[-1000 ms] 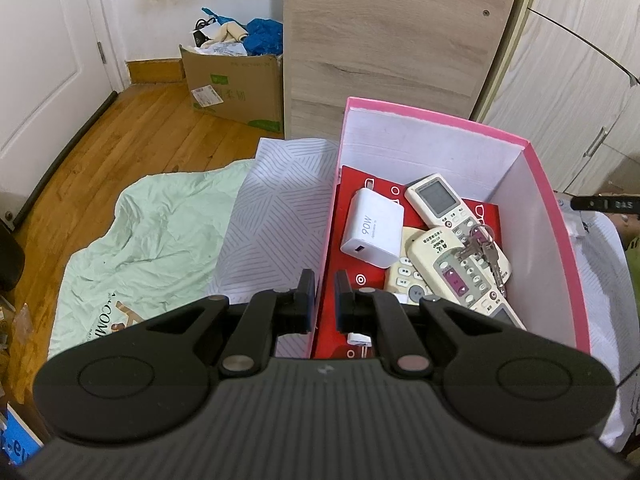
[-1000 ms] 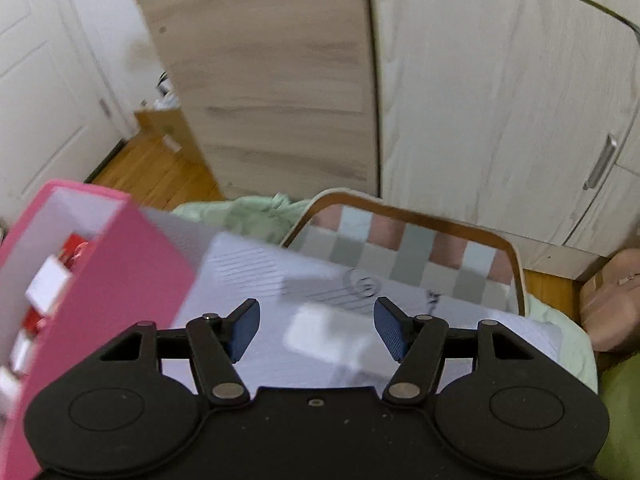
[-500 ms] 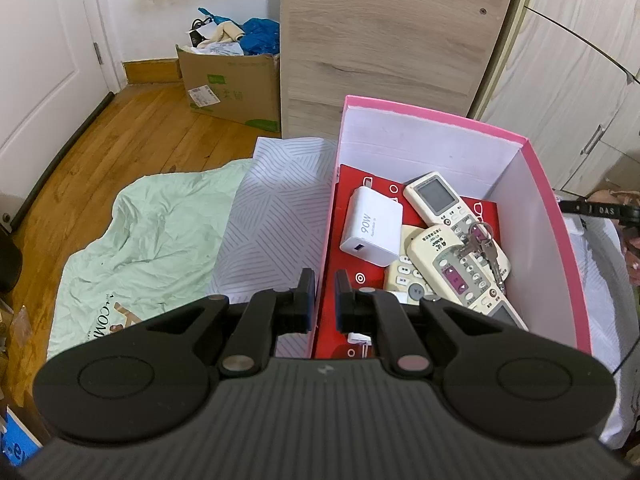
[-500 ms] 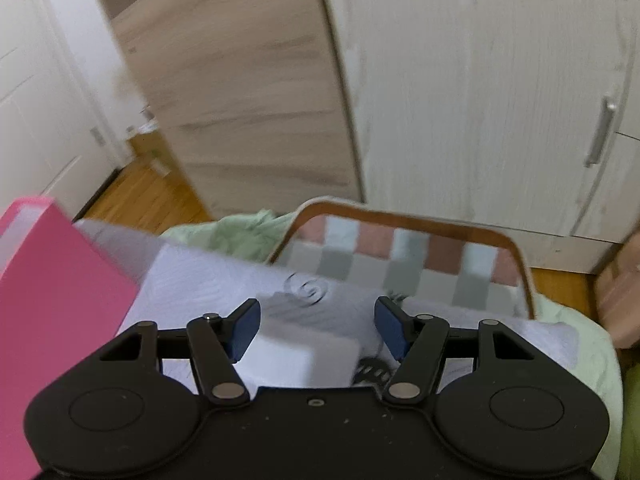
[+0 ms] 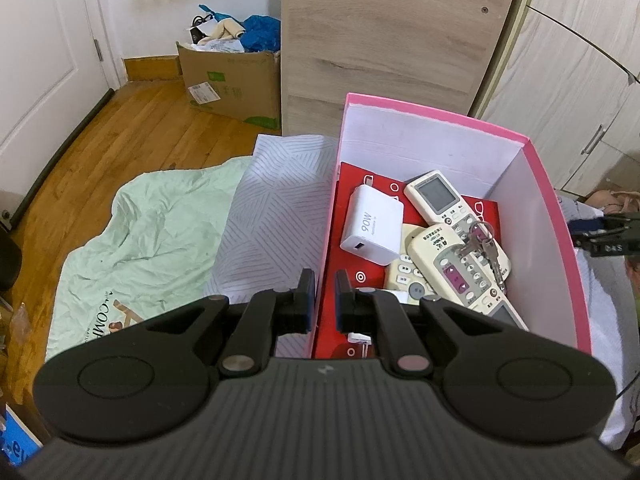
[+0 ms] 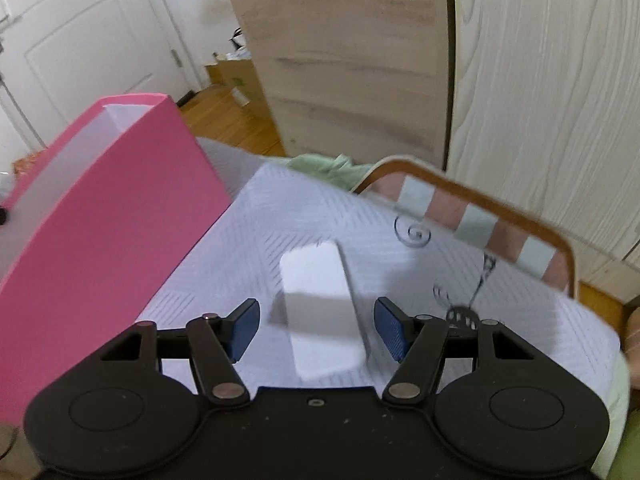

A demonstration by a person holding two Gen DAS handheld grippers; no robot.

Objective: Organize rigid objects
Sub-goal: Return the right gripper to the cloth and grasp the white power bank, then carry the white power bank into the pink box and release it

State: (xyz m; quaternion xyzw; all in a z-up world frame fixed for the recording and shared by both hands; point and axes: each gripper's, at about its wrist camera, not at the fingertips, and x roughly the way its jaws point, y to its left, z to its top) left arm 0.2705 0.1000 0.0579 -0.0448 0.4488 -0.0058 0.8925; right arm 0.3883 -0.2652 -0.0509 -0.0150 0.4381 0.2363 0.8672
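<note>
In the left wrist view my left gripper [image 5: 325, 300] is shut on the near left wall of the pink box [image 5: 436, 114]. Inside the box lie a white charger [image 5: 372, 230], two pale remotes [image 5: 436, 196] [image 5: 460, 276] and a bunch of keys [image 5: 484, 246] on a red card. My right gripper [image 6: 316, 328] stands open just above a white rectangular block [image 6: 320, 300] that lies on the white cloth. The block sits between the blue pads [image 6: 244, 326], and neither touches it. The pink box [image 6: 120, 200] rises to its left.
A checked cushion with a brown rim [image 6: 480, 220] lies beyond the block. Thin wire spirals [image 6: 414, 234] and a small dark item [image 6: 464, 316] rest on the cloth. A wood panel [image 5: 384, 40], wardrobe doors and a cardboard box [image 5: 232, 84] stand behind. A green sheet [image 5: 152, 232] covers the floor at left.
The right gripper has sunk and rolled, so the white block now lies plainly between its fingers and the pink box looms larger on the left. The left gripper has not moved.
</note>
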